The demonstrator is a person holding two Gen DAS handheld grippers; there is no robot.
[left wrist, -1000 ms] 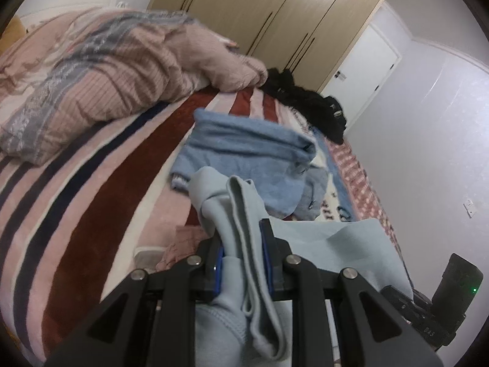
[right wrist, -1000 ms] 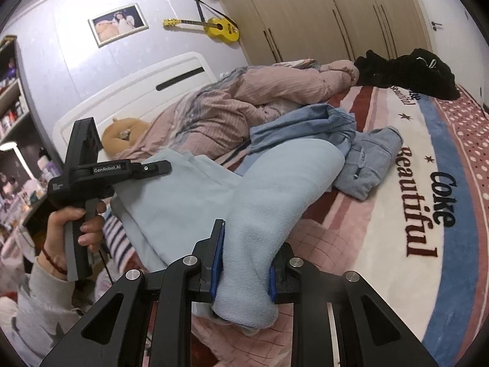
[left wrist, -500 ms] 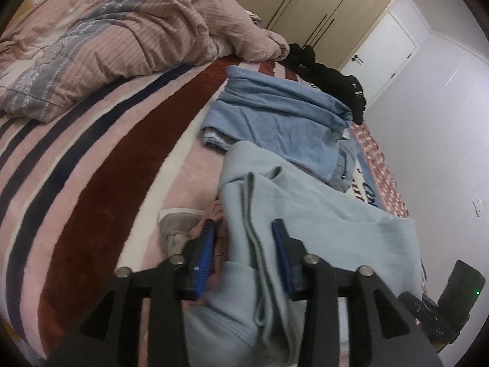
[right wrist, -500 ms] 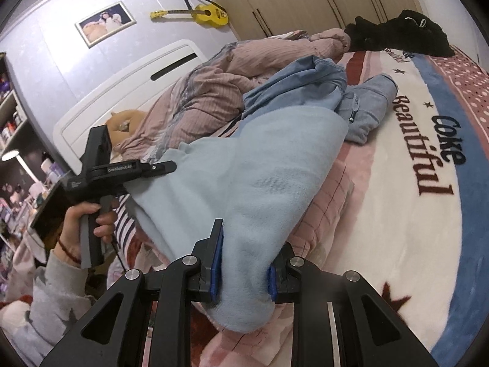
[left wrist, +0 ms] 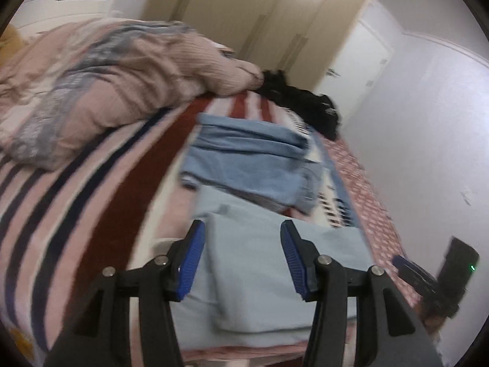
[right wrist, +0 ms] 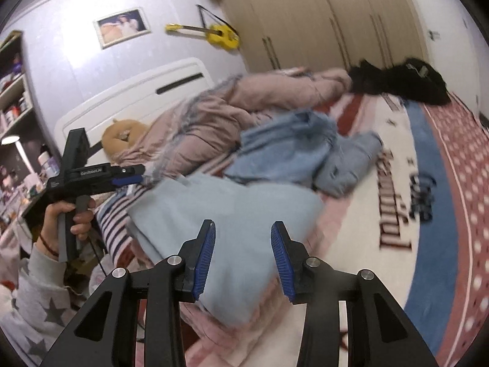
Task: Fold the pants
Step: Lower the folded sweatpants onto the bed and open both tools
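The light blue pants (left wrist: 275, 275) lie folded on the striped bed blanket (left wrist: 76, 214), near its front edge. My left gripper (left wrist: 243, 238) hovers just over them with its jaws opening. The blue pads (left wrist: 191, 260) stand clear of the cloth, which shows in the gap below them. In the right wrist view the pants (right wrist: 232, 211) spread out ahead of my right gripper (right wrist: 243, 238). Its jaws are opening too, and its pads (right wrist: 282, 260) do not press the fabric. A hand (right wrist: 73, 217) holds the left gripper (right wrist: 128, 179) at the pants' left edge.
A heap of blue denim clothes (left wrist: 253, 159) lies just beyond the pants. A pink quilt (left wrist: 107, 85) is bunched up toward the headboard (right wrist: 137, 98). Black clothes (right wrist: 400, 82) sit at the far side by the wardrobe (right wrist: 336, 15). The printed blanket (right wrist: 397, 214) stretches to the right.
Both grippers have opened and let go of the pants, which now lie flat on the bed. Both grippers have drawn back a little from the cloth.
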